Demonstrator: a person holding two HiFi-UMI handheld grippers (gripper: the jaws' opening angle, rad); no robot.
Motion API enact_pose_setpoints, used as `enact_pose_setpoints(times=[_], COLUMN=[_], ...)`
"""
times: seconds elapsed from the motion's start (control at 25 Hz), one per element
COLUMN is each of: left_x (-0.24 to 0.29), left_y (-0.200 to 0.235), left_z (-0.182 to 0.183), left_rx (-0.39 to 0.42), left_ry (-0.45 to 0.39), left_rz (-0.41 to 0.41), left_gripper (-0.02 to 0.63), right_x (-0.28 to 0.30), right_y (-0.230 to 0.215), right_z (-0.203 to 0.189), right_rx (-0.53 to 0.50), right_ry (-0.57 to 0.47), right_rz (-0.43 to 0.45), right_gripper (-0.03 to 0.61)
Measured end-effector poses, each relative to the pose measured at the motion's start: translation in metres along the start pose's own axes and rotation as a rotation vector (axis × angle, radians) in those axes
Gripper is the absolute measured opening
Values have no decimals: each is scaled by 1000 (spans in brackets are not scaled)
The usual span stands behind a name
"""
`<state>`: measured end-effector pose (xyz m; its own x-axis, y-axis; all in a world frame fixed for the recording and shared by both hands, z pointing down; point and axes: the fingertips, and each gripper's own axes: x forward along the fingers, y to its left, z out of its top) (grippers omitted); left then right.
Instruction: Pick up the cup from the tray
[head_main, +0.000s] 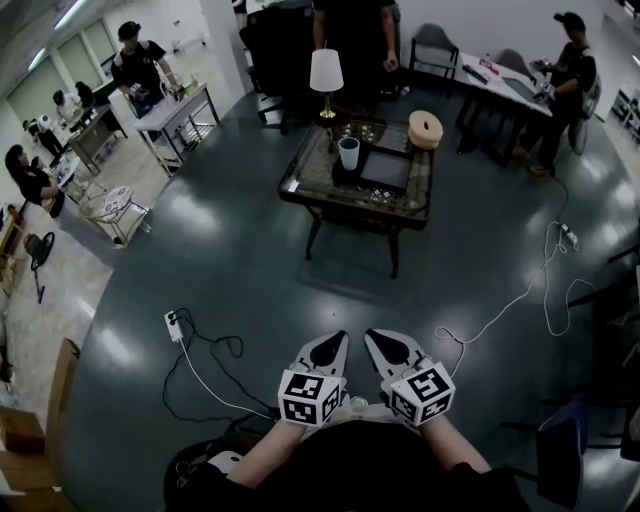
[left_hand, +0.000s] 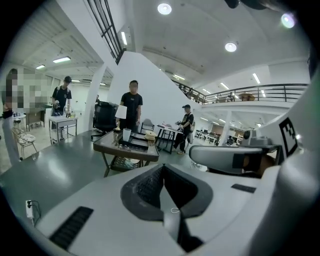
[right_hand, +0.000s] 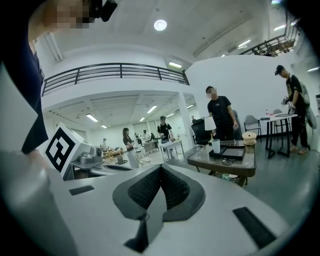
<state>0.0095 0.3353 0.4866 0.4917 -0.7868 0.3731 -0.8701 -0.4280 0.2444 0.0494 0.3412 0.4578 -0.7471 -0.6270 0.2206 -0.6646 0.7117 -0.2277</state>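
**Both grippers shut and empty, cup across the room**

Only the head view shows the left gripper (head_main: 341, 337) and right gripper (head_main: 373, 335) side by side, well apart from the coffee table (head_main: 350, 205). Each gripper view shows its jaws pressed together on nothing. One white cup (head_main: 349, 153) stands upright on one black tray (head_main: 388, 170), near one lamp (head_main: 326, 75).

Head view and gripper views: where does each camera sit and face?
Head view: on the person's head, facing steeply down at the dark grey floor; shows forearms, left gripper, right gripper.
Left gripper view: on that gripper, looking along its shut jaws across the room; right gripper beside it.
Right gripper view: likewise, along its own shut jaws.
Shared: all three show the white cup on the dark glass-topped table.
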Motion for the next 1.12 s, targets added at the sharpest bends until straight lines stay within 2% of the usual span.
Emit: enact_pose_setpoints(times=[0.24, 0.52, 1.12], left_x=[-4, -3, 28], left_y=[-13, -26, 2], left_z=[-14, -25, -1], left_rx=[38, 44, 18], left_ry=[21, 55, 42], left_rz=[-14, -42, 14], left_gripper=[12, 12, 12], right_x=[-16, -27, -1], right_y=[6, -3, -30], right_z=[-9, -13, -5], right_rx=[14, 38, 55], right_ry=[-4, -10, 22], right_rz=[4, -29, -12], right_gripper=[11, 11, 11])
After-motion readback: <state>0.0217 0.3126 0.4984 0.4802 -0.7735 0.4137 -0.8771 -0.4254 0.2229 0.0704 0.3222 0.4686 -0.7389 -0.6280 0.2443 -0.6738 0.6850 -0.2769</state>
